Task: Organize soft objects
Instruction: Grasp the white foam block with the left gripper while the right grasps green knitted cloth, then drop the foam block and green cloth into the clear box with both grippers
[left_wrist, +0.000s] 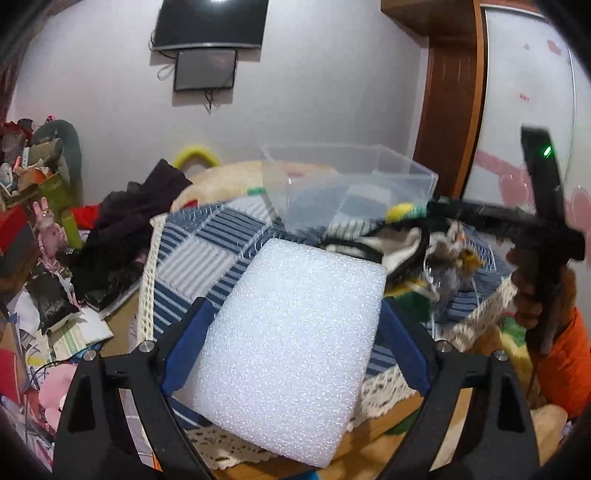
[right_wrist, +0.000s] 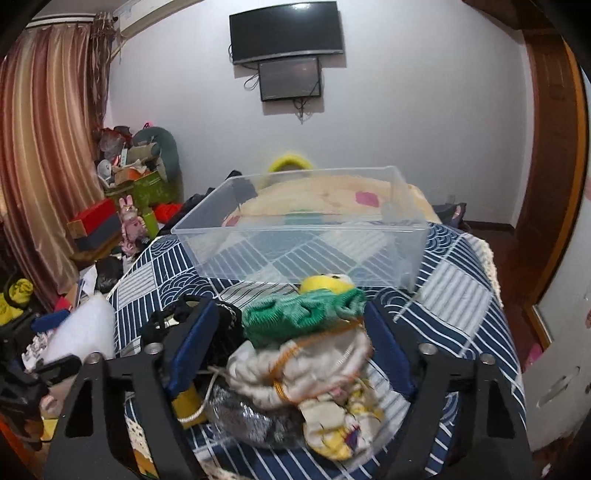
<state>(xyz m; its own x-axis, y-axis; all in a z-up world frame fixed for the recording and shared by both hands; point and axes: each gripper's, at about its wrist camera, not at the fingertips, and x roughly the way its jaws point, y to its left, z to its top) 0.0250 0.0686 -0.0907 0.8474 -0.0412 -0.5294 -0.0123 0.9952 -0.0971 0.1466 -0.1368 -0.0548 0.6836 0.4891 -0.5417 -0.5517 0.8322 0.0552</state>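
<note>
My left gripper (left_wrist: 295, 314) is shut on a white foam block (left_wrist: 291, 350), held between its blue pads above the blue patchwork cloth (left_wrist: 199, 251). The block also shows at the left of the right wrist view (right_wrist: 85, 332). My right gripper (right_wrist: 291, 325) is open over a pile of soft things: a green and yellow knitted toy (right_wrist: 306, 310), a cream drawstring pouch (right_wrist: 306, 373) and a silvery bag (right_wrist: 240, 413). The pads stand either side of the pile without pressing it. A clear plastic box (right_wrist: 306, 229) stands empty just beyond the pile; it also shows in the left wrist view (left_wrist: 347, 184).
A dark garment heap (left_wrist: 125, 229) lies left of the table. Boxes, a pink bunny toy (right_wrist: 131, 218) and clutter fill the floor at left. A beige cushion (right_wrist: 325, 199) sits behind the box. A wooden door frame (right_wrist: 546, 184) is at right.
</note>
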